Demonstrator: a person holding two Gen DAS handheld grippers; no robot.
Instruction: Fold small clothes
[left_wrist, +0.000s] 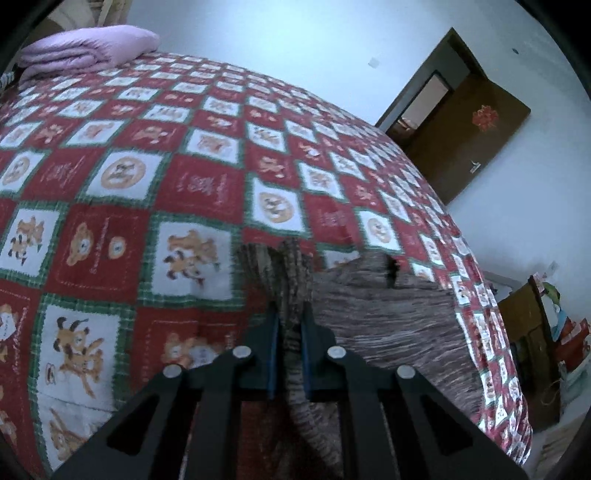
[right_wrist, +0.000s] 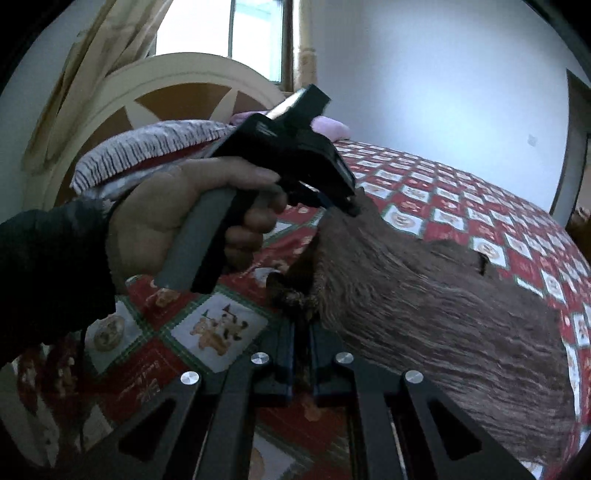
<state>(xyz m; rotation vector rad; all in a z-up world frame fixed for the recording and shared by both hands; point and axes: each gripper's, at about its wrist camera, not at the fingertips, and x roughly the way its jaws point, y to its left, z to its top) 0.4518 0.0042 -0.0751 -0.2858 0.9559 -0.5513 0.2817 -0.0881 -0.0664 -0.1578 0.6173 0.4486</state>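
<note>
Both the left gripper (left_wrist: 290, 321) and right gripper (right_wrist: 303, 332) are clamped on edges of the brown garment (left_wrist: 388, 325) lying by the bed's (left_wrist: 184, 147) right edge, though only the right wrist view shows the left hand (right_wrist: 192, 218).

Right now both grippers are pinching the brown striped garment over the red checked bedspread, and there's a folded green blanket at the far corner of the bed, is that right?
Almost. The folded blanket at the far corner is light purple, not green, as the left wrist view shows. The rest holds: the left gripper and the right gripper each pinch the brown striped garment over the red checked bedspread.
</note>
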